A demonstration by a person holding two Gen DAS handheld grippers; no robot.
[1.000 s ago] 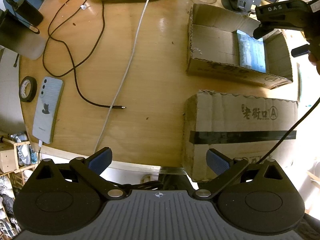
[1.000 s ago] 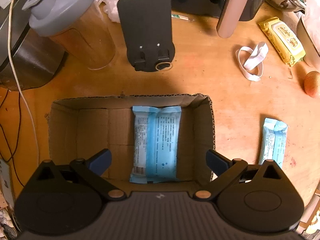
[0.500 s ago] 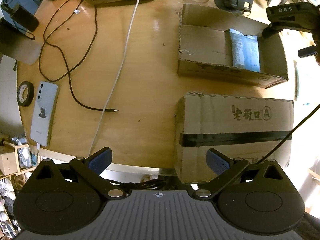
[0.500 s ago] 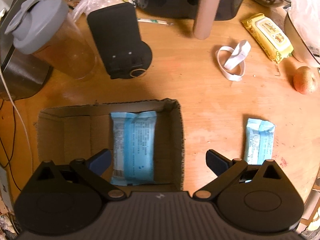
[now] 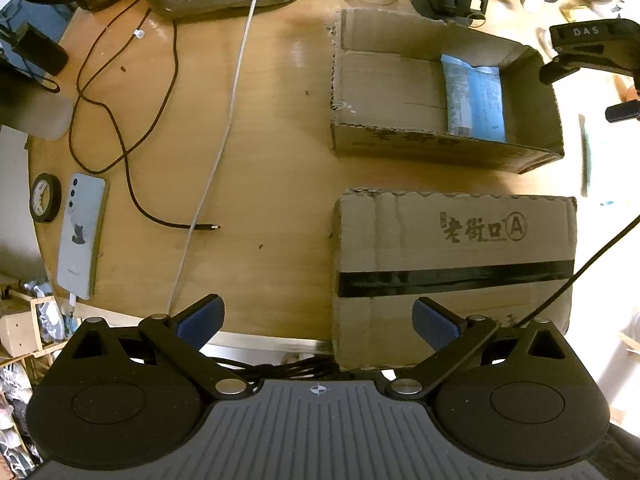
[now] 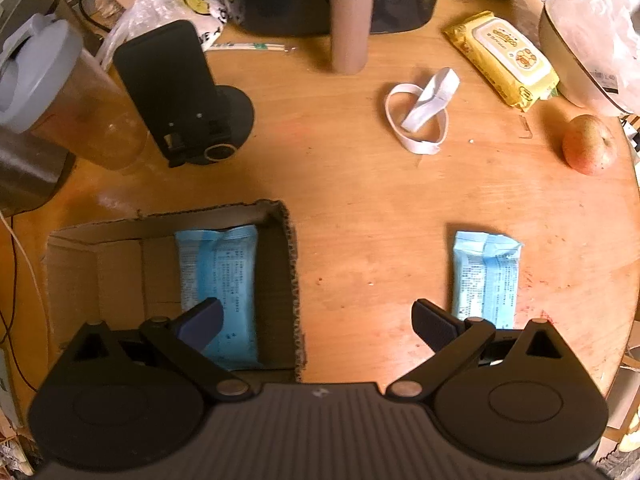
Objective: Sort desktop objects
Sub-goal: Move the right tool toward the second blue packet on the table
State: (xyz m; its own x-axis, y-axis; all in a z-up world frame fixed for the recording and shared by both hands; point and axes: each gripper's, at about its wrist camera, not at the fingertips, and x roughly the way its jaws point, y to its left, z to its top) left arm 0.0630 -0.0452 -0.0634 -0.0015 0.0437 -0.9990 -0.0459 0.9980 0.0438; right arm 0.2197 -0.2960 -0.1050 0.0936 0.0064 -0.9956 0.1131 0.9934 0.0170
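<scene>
An open cardboard box (image 6: 72, 272) (image 5: 384, 80) on the round wooden table holds one light-blue packet (image 6: 218, 280) (image 5: 474, 102). A second light-blue packet (image 6: 486, 276) lies flat on the table to the box's right. My right gripper (image 6: 316, 322) hangs open above the box's right wall, its right finger near the loose packet, nothing held. In the left wrist view the right gripper's black body shows at the far right edge. My left gripper (image 5: 318, 324) is open and empty over the table's near edge, beside a closed taped carton (image 5: 456, 256).
A phone (image 5: 80, 236), tape roll (image 5: 45, 197), black cable (image 5: 132, 168) and white cable (image 5: 224, 128) lie left. Behind the box stand a phone stand (image 6: 180, 92), shaker cup (image 6: 60, 92) and tube (image 6: 350, 16). White strap (image 6: 420, 112), yellow wipes (image 6: 504, 58) and apple (image 6: 588, 144) sit right.
My right gripper has shifted right, from centred over the open box toward the loose packet. The left gripper has pulled back and drifted, so the table appears smaller and farther left.
</scene>
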